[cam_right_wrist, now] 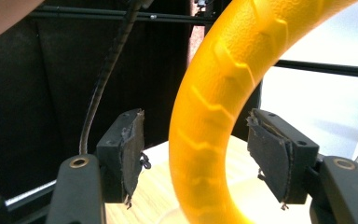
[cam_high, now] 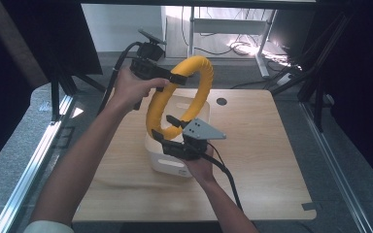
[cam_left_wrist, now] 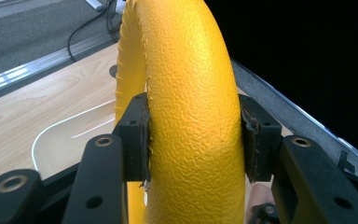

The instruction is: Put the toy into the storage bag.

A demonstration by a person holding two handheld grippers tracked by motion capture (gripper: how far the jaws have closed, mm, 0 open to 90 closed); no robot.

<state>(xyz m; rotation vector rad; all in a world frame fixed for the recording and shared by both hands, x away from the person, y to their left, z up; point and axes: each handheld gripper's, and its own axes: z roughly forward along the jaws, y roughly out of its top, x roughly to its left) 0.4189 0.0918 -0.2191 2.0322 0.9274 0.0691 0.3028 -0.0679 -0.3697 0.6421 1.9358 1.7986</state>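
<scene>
High view: my left gripper (cam_high: 177,78) clamps its jaws on the textured yellow foam ring (cam_high: 200,77) above the white plastic bin (cam_high: 167,165); my right gripper (cam_high: 172,128) has jaws apart around it, not touching.

Left claw (cam_high: 175,80) clamped, right claw (cam_high: 167,127) parted

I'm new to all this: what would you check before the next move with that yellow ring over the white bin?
1. Left gripper clamped on ring: ok, both pads press it.
2. Right gripper free of ring: ok, gaps show on both sides.
3. Ring above bin: ok, its lower end hangs at the bin's mouth.
4. Bin standing on table: ok.
5. Bin contents: cannot tell.
</scene>
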